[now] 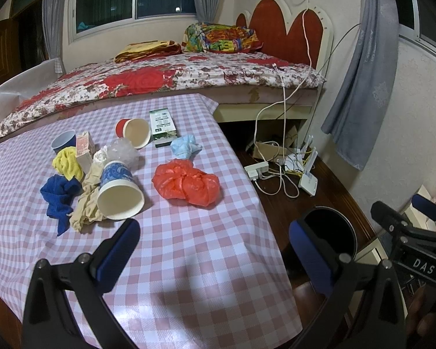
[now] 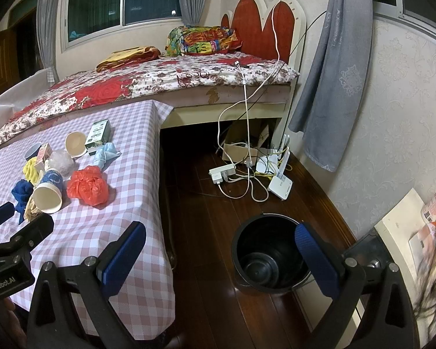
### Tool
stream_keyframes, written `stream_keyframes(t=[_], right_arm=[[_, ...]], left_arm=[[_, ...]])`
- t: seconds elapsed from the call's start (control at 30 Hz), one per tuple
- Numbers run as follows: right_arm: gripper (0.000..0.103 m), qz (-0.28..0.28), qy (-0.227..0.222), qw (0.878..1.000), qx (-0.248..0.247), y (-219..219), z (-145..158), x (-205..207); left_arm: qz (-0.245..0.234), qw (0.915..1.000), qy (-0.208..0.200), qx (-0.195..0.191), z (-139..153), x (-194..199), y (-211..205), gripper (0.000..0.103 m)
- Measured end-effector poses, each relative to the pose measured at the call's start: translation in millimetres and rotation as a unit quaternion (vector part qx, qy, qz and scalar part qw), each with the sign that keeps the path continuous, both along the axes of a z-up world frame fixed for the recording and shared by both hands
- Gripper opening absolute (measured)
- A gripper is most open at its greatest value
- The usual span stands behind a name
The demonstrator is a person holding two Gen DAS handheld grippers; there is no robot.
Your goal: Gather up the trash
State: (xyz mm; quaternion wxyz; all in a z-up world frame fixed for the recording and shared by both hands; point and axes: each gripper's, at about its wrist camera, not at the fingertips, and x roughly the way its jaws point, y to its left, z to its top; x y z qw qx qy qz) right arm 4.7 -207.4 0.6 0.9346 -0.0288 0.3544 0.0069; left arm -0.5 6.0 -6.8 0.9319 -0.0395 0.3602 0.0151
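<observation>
**Inspector A:** Left gripper (image 1: 215,256): fingers spread wide apart, nothing between them, held above the near part of the tabletop (image 1: 189,261). Right gripper (image 2: 221,258): fingers likewise parted and empty, held over the gap between the tabletop edge and the black bin (image 2: 241,250).

**Inspector B:** Location of the trash?

**Inspector A:** All on the pink checked tabletop, grouped left of centre. Nearest is a blue-patterned paper cup (image 1: 119,192) lying on its side, mouth toward the camera. Touching its left side is a crumpled beige rag (image 1: 87,203), with a blue cloth (image 1: 59,197) further left and a yellow cloth (image 1: 68,164) just beyond that. To the cup's right, apart from it, a bunched red plastic bag (image 1: 186,181).

**Inspector B:** Farther back?

**Inspector A:** A red paper cup (image 1: 133,132) on its side, a green-and-white box (image 1: 162,126) just right of it, and a light blue face mask (image 1: 184,146) near the box. A wad of clear plastic (image 1: 123,151) lies between the two cups. A small pinkish carton (image 1: 84,151) stands beside a dark blue cup (image 1: 62,141) at the far left.

**Inspector B:** The bin?

**Inspector A:** On the wooden floor (image 2: 203,203) right of the tabletop, upright, mouth open. Beyond it, a power strip (image 2: 222,171) and tangled white cables.
</observation>
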Motion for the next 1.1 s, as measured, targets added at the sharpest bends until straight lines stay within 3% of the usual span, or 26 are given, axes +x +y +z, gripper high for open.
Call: stream_keyframes(t=[1.1], right_arm=[[0.103,0.001,0.002,1.000,-0.003,2.3,-1.8,-1.4]], left_arm=[[0.001,1.0000,0.006,-0.002,-10.0,-4.4,2.9,0.103]])
